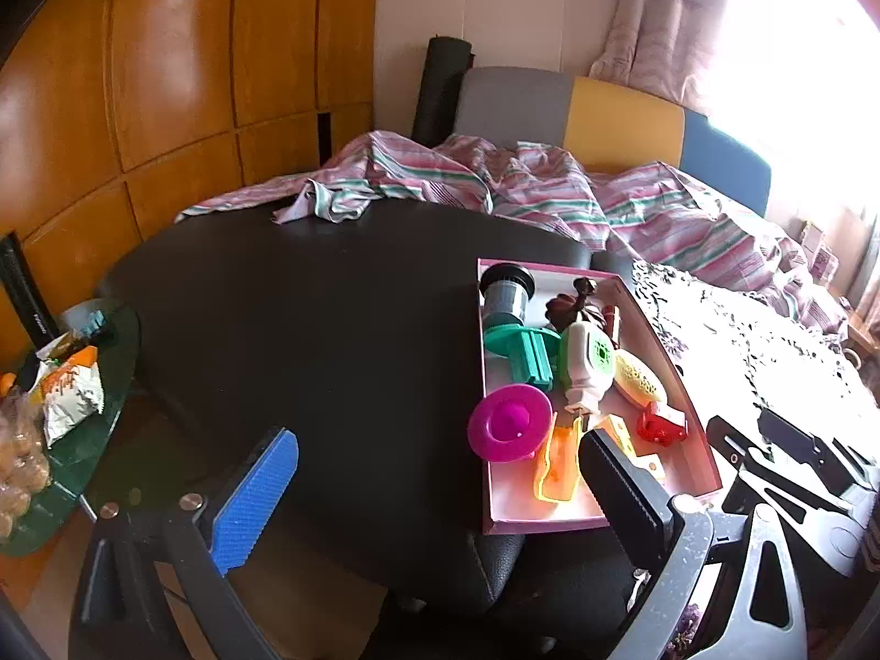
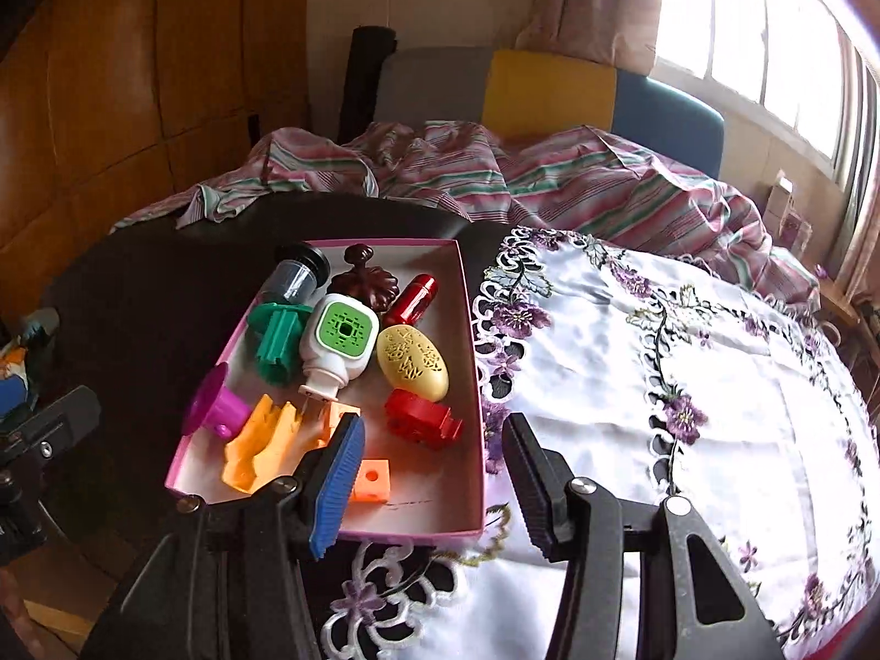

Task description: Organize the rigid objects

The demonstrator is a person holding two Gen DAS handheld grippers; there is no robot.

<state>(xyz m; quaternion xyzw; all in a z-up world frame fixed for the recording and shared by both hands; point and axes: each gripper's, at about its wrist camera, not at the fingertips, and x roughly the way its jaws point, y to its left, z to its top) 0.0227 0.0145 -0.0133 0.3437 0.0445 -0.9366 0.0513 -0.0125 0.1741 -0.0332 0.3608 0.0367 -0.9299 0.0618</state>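
Both tongs, left gripper (image 1: 440,473) and right gripper (image 2: 434,473), gape empty near the shallow pink cardboard box (image 2: 477,385); no legible writing.

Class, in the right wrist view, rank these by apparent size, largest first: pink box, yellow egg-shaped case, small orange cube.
1. pink box
2. yellow egg-shaped case
3. small orange cube, smallest though nearest the camera

A: Where's the light coming from?
B: Daylight through the window (image 2: 770,38) on the right. In the left wrist view it blows out that whole corner, and the embroidered cloth (image 1: 759,352) washes to white glare.
A: And the dark table (image 1: 330,330)?
B: Dim, little detail. The wooden panels (image 1: 165,55) carry soft reflections.
A: Sharpness?
B: Fair in the centre; fisheye bending and dark vignetting at the edges.
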